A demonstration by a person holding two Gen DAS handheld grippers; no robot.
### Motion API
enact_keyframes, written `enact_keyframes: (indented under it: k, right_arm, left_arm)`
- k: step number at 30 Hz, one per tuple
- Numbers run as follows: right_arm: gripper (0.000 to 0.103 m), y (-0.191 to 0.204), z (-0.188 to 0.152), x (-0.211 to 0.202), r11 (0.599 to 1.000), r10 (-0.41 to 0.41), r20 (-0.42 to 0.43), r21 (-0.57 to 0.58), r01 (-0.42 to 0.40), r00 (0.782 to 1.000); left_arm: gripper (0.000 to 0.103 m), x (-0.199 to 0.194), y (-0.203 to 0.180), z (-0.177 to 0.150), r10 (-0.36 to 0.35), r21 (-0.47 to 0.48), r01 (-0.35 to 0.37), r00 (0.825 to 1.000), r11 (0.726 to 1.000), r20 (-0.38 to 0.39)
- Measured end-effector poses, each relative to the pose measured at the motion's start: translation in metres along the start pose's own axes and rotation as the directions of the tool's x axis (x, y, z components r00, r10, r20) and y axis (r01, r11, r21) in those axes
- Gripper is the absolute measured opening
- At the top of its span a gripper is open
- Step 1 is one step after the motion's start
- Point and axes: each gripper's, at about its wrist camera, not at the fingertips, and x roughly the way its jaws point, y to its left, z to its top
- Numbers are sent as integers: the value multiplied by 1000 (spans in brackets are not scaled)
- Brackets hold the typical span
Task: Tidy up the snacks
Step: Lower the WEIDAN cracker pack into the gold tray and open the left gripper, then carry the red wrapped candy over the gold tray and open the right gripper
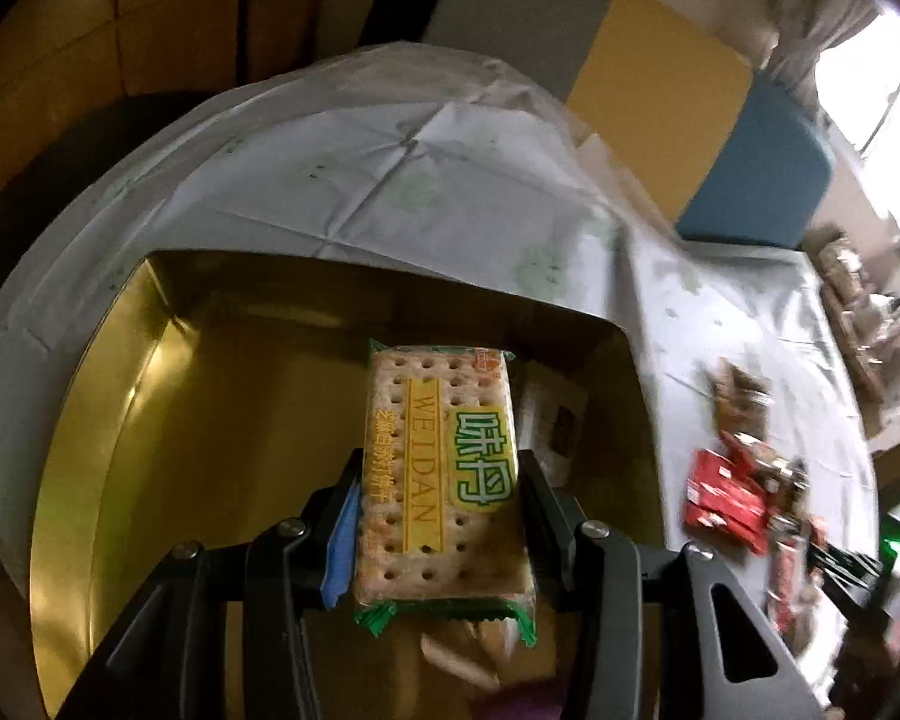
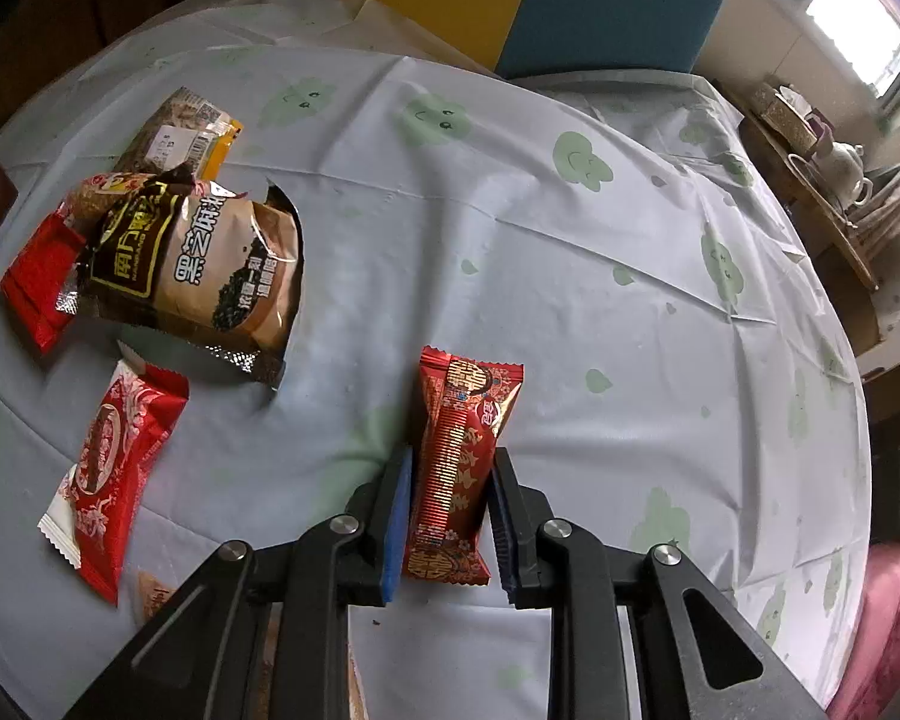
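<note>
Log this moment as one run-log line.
left gripper: shut on green-edged cracker packet, over gold tin | right gripper: shut on red foil snack, above tablecloth

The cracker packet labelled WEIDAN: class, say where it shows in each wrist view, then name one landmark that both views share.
Left wrist view: the cracker packet sits low in the centre, clamped in the left gripper above the gold tin.
Right wrist view: not in it; the right gripper grips a red packet instead.
Shared landmark: the pale tablecloth with green prints.
</note>
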Motion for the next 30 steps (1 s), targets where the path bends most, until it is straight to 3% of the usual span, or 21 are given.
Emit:
enact_keyframes:
  k: [6, 8, 10, 16, 21, 30]
  right_arm:
    - [25, 0, 0, 0, 1000, 0, -1, -1, 0, 1000]
    - [25, 0, 0, 0, 1000, -1, -1, -3, 1, 1000]
    - [25, 0, 0, 0, 1000, -3, -1, -5, 3, 1000]
    - [25, 0, 0, 0, 1000, -8, -1, -10, 8, 1000]
    - [25, 3, -1, -1, 1000, -18, 5, -19, 19, 1000]
    - [25, 7, -4, -4, 999, -31, 15, -39, 31, 999]
  left_arm:
    - [49, 28, -8, 7, 54, 60, -51, 997, 997, -50]
    - [57, 25, -6, 5, 64, 40, -62, 997, 997, -40]
    - [60, 17, -5, 1, 47, 21, -47, 999, 999, -13]
    - [59, -18, -8, -24, 135, -40, -133, 988, 990, 71]
    - [59, -57, -24, -50, 128, 21, -134, 976, 991, 178]
    - [59, -92, -36, -82, 100, 61, -118, 966, 991, 240]
